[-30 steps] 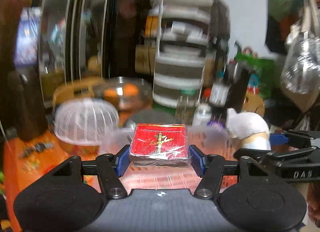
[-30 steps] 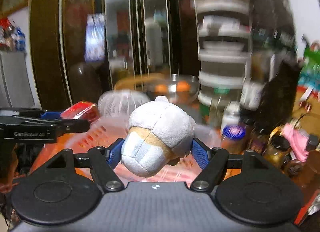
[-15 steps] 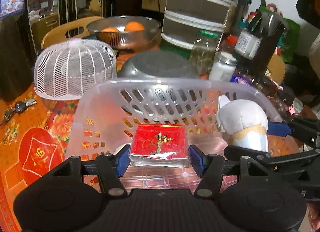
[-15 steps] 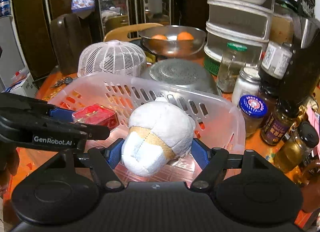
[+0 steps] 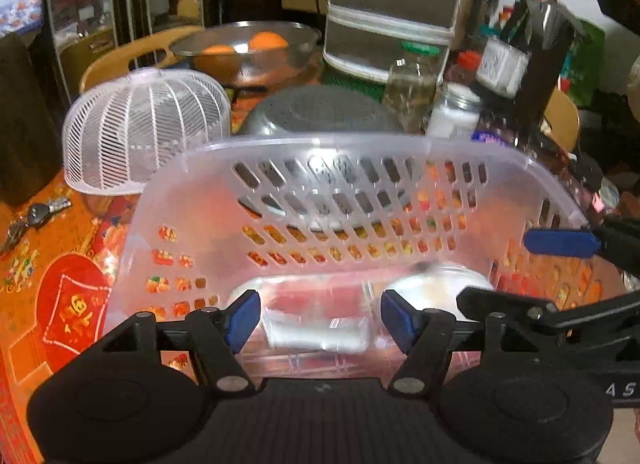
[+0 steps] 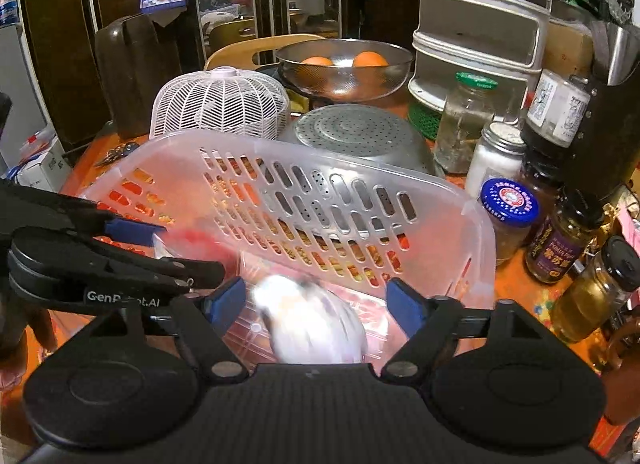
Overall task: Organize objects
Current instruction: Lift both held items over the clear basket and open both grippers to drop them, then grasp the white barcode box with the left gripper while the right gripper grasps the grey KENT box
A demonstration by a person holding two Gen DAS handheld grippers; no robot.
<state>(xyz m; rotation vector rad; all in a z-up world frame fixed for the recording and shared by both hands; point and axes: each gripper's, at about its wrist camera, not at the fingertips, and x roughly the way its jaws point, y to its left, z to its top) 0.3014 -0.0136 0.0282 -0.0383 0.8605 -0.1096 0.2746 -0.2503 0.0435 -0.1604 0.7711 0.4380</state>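
Both items look to be dropping into the clear plastic basket (image 5: 360, 152) on the orange worktop (image 5: 36, 264) — so the step to do well is a clean release: hold each tool above the basket floor, jaws spread fully, and lift straight up without snagging the rim. The left tool (image 5: 320, 320) stands wide open, holding nothing; the red box (image 5: 316, 316) lies blurred just below, between its pads. The right tool (image 6: 316, 304) is likewise wide open and empty, the white plush toy (image 6: 316, 324) a smear beneath it — probably falling or just landed, though blur hides contact.
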